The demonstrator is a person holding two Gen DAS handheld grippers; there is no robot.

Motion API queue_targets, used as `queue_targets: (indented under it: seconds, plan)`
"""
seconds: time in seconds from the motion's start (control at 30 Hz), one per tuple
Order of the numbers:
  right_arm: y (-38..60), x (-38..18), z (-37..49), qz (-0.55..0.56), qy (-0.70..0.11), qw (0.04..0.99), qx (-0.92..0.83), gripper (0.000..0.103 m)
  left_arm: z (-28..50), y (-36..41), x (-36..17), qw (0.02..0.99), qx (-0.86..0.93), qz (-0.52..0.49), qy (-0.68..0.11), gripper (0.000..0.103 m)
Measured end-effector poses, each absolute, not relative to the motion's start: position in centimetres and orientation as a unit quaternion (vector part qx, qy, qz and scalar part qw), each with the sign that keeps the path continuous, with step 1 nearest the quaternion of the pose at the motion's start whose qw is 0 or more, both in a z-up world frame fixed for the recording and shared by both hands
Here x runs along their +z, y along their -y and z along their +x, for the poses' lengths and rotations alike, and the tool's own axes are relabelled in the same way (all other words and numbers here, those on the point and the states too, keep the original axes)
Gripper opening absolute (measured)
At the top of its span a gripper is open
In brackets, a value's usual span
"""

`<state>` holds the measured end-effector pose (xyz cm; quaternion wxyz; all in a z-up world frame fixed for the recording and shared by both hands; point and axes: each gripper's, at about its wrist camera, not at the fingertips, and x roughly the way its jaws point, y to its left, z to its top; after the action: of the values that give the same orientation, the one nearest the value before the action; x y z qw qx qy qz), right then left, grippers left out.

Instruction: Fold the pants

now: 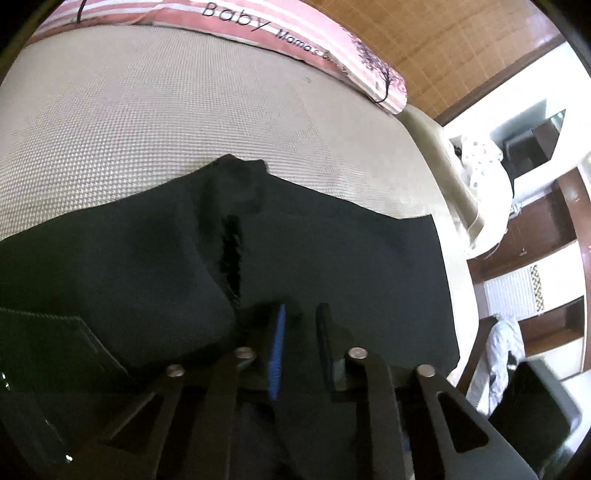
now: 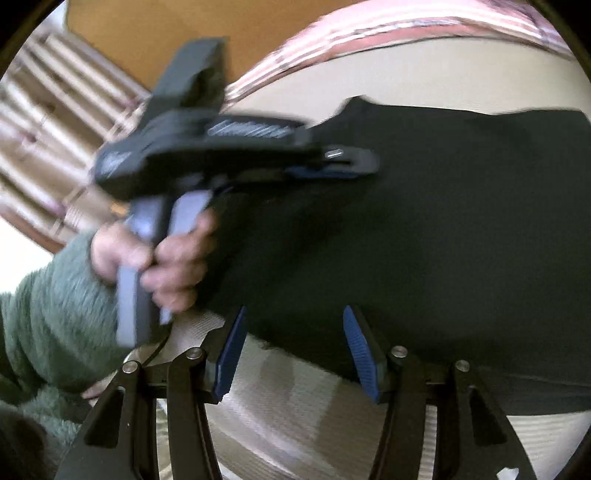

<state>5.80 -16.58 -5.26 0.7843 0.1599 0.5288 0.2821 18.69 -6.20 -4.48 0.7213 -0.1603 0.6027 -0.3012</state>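
Observation:
Black pants [image 1: 332, 266] lie spread on a beige woven mat [image 1: 147, 122] on a bed. A pocket with pale stitching [image 1: 55, 332] shows at the lower left. My left gripper [image 1: 299, 321] hovers low over the pants with a narrow gap between its blue-padded fingers, holding nothing. In the right wrist view the pants [image 2: 443, 221] fill the middle, and my right gripper [image 2: 291, 325] is open at their near edge, empty. The left gripper [image 2: 354, 166] shows there too, blurred, held by a hand over the pants' left part.
A pink striped pillow [image 1: 258, 29] lies along the far edge of the mat. The bed's right edge [image 1: 454, 206] drops to a floor with white cloths [image 1: 506, 343] and dark shelving [image 1: 535, 229]. A green fleece sleeve [image 2: 55, 314] is at left.

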Motion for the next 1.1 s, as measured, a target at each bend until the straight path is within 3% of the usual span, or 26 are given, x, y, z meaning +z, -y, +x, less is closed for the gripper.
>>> queue_targets:
  seconds: [0.17, 0.23, 0.4, 0.63, 0.7, 0.77, 0.87, 1.0, 1.1]
  plan:
    - [15.5, -4.9, 5.6, 0.154, -0.535, 0.767, 0.319, 0.050, 18.9, 6.2, -3.9, 0.727, -0.294, -0.148, -0.603, 0.017]
    - [16.9, -4.3, 6.0, 0.170, -0.528, 0.772, 0.311, 0.050, 18.3, 6.4, -2.6, 0.747, -0.286, -0.109, -0.591, 0.023]
    - [22.8, -1.6, 8.6, 0.168, -0.481, 0.831, 0.224, 0.051, 17.4, 7.2, -0.1, 0.796, -0.282, -0.060, -0.532, 0.053]
    - [30.0, -3.0, 14.2, 0.144, -0.478, 0.863, 0.080, 0.051, 18.5, 10.1, -1.3, 0.808, -0.283, -0.025, -0.517, 0.054]
    - [31.5, -3.8, 15.1, 0.146, -0.481, 0.862, 0.068, 0.046, 19.1, 10.1, -2.3, 0.809, -0.273, -0.018, -0.521, 0.054]
    - [32.7, -4.7, 16.3, 0.145, -0.481, 0.863, 0.056, 0.030, 20.0, 10.0, -3.3, 0.809, -0.262, -0.016, -0.526, 0.054]
    - [33.9, -5.5, 17.2, 0.160, -0.477, 0.863, 0.040, 0.021, 20.4, 9.6, -4.0, 0.803, -0.272, -0.031, -0.529, 0.054]
    - [34.6, -5.6, 17.5, 0.178, -0.476, 0.860, 0.042, 0.019, 20.1, 10.1, -4.1, 0.806, -0.274, -0.005, -0.525, 0.054]
    - [34.2, -4.7, 17.2, 0.177, -0.478, 0.859, 0.042, 0.029, 19.9, 10.3, -3.6, 0.805, -0.268, 0.005, -0.530, 0.054]
